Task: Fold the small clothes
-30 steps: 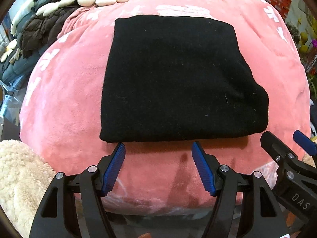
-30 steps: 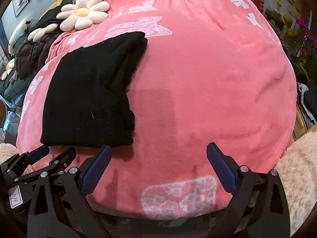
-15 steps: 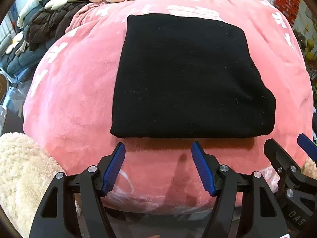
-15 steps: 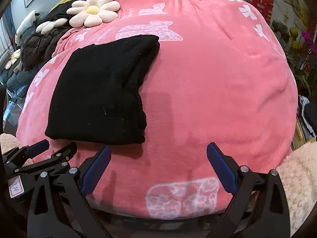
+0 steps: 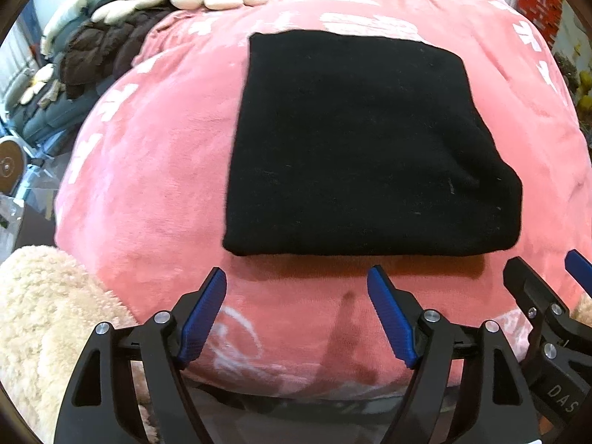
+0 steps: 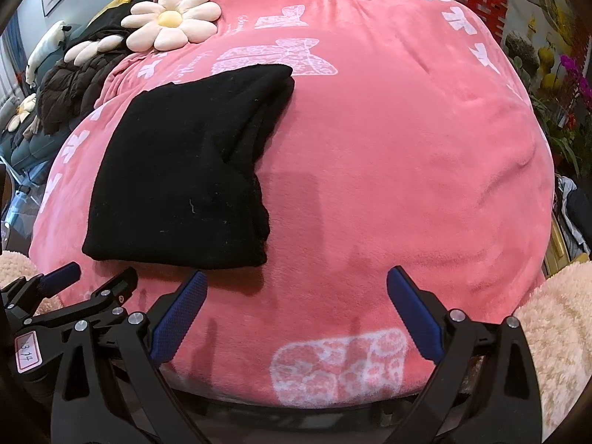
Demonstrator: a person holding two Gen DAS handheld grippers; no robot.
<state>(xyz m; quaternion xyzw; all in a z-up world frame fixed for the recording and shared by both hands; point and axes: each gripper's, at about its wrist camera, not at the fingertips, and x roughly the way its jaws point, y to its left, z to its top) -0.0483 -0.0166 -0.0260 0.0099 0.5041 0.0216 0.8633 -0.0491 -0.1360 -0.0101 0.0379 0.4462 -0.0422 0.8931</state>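
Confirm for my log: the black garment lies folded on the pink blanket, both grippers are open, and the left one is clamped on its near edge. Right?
Not quite. The left gripper holds nothing: in the left wrist view its jaws stand open just short of the black garment. That garment does lie folded on the pink blanket, and the right gripper is open.

Through my cameras I see a plain black folded garment (image 5: pixel 362 140) flecked with a few pale lint specks. It lies on a salmon-pink plush blanket (image 6: pixel 407 140) printed with white bows and lacy white bow patches. My left hand-held gripper (image 5: pixel 298 277) and right hand-held gripper (image 6: pixel 296 281) are black with ribbed blue pads. A cream flower cushion (image 6: pixel 172 20) has a yellow centre. Cream fleece (image 5: pixel 40 318) fills the corner beside a dark brown jacket (image 6: pixel 70 85).
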